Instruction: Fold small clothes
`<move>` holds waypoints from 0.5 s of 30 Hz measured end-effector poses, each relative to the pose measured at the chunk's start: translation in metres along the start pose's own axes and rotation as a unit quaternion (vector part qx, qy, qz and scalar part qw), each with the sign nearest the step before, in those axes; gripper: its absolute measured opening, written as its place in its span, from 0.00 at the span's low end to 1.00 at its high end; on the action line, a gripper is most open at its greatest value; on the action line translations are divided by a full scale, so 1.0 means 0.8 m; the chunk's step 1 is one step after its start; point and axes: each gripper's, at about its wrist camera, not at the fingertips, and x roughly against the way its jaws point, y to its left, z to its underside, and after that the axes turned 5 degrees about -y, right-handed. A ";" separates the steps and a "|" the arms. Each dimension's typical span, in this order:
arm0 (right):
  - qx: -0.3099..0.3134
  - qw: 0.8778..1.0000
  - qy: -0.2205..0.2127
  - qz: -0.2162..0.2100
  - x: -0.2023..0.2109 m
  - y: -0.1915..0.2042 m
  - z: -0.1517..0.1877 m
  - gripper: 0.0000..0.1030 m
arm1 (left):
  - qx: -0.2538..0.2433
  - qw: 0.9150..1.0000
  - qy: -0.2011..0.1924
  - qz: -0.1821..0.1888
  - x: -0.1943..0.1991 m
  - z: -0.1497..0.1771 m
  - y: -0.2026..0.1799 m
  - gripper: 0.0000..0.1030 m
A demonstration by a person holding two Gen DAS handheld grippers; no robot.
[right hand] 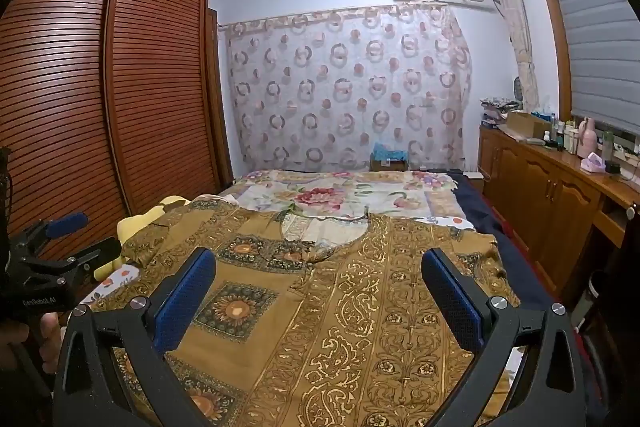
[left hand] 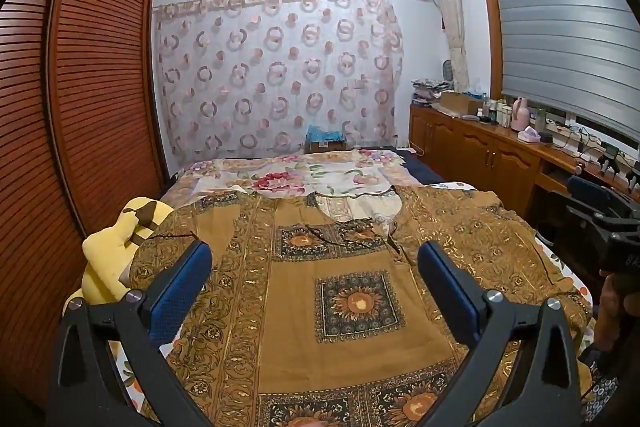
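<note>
A brown and gold patterned garment with sunflower squares lies spread flat on the bed, its neckline toward the far end. My left gripper hovers above the garment's middle, open, with nothing between its blue pads. My right gripper hangs over the garment's right half, also open and empty. The right gripper shows at the right edge of the left wrist view, and the left gripper shows at the left edge of the right wrist view, held by a hand.
A floral sheet covers the far part of the bed. A yellow plush toy lies at the bed's left edge beside the slatted wardrobe. Wooden cabinets with bottles run along the right wall under the window.
</note>
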 end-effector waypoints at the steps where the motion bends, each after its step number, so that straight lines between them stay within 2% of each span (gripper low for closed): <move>1: 0.001 1.000 -0.002 0.000 0.006 0.001 -0.002 1.00 | 0.000 1.000 0.000 0.000 0.002 -0.001 0.001 1.00; 15: 0.003 1.000 -0.005 0.004 0.009 0.003 -0.001 1.00 | 0.004 1.000 -0.006 -0.003 0.016 -0.027 0.004 1.00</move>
